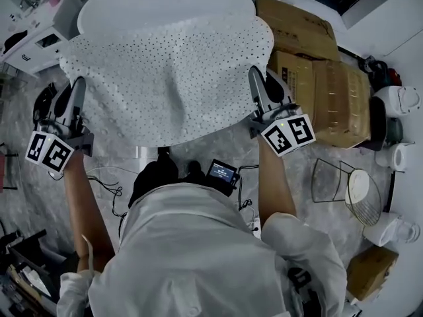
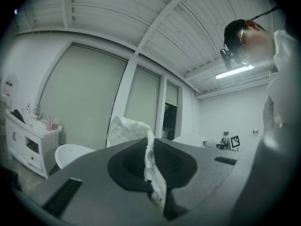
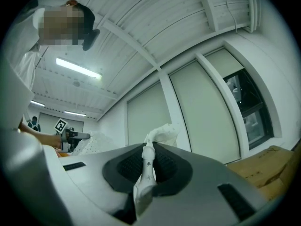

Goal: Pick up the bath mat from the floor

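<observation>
Down at the near edge, the person's white shirt [image 1: 192, 256] fills the frame, both bare forearms reaching out ahead. On the left, the left gripper [image 1: 78, 84] has its jaws pressed together on a thin fold of the bath mat [image 1: 165, 71], the white edge squeezed right between the dark pads. On the right, same story: the right gripper [image 1: 255, 72] pinches the mat's opposite edge, jaws tight on a crumpled strip of it. Between them the mat is up off the marbled floor [image 1: 225, 144], stretched wide from gripper to gripper, white with small dark dots, its near edge sagging in the middle. Under it, by the person's feet, a small screen device [image 1: 221, 172] sits among cables. Right of the right arm, a wire basket [image 1: 344, 187]. Farther out, cardboard boxes [image 1: 317, 78] on the right, a white oval tub [image 1: 165, 5] beyond the mat, and a white vanity [image 1: 33, 35] far left.
</observation>
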Tool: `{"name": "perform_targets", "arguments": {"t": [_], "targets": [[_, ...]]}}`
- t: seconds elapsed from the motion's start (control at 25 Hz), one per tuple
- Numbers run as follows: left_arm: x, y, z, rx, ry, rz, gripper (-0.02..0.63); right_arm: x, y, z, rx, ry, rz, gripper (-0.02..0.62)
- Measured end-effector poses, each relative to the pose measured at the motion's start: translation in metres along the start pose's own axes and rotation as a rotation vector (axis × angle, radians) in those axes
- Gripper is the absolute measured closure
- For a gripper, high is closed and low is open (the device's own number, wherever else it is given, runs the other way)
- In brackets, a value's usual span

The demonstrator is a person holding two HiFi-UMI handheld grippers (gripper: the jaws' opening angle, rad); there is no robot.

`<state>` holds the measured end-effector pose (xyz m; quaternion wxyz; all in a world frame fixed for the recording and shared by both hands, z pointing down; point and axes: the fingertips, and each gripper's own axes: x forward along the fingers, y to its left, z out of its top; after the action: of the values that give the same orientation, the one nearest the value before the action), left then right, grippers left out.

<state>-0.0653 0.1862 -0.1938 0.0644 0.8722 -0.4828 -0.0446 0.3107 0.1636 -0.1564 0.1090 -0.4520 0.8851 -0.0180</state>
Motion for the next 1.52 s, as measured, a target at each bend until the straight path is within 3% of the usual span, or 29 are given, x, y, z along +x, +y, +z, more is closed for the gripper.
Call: {"name": "perform_targets", "arguments": {"t": [0.44, 0.68, 0.76, 0.92, 1.0, 1.2, 1.52], "targets": [[-0.024, -0.009, -0.017, -0.013, 0.009, -0.036, 0.577, -0.033, 0.031, -0.005, 0.000, -0.008, -0.053, 0.548], [-0.064, -0.001, -0.023, 0.015, 0.025, -0.057, 0.577, -0.048, 0.079, -0.011, 0.008, 0.015, -0.092, 0.548], [-0.069, 0.012, -0.016, 0.035, 0.034, -0.057, 0.577, -0.036, 0.089, -0.006, 0.007, 0.022, -0.104, 0.548], [0.006, 0.043, 0.043, 0.054, 0.063, -0.100, 0.577, 0.033, 0.052, 0.039, 0.039, 0.033, -0.144, 0.548], [0.013, 0.055, 0.055, 0.049, 0.072, -0.115, 0.577, 0.050, 0.059, 0.046, 0.043, 0.042, -0.152, 0.548], [-0.023, 0.071, 0.044, 0.015, 0.076, -0.128, 0.577, 0.044, 0.104, 0.035, 0.052, 0.061, -0.161, 0.548], [-0.041, 0.060, 0.026, -0.036, 0.075, -0.136, 0.577, 0.021, 0.114, 0.033, 0.053, 0.063, -0.166, 0.548]]}}
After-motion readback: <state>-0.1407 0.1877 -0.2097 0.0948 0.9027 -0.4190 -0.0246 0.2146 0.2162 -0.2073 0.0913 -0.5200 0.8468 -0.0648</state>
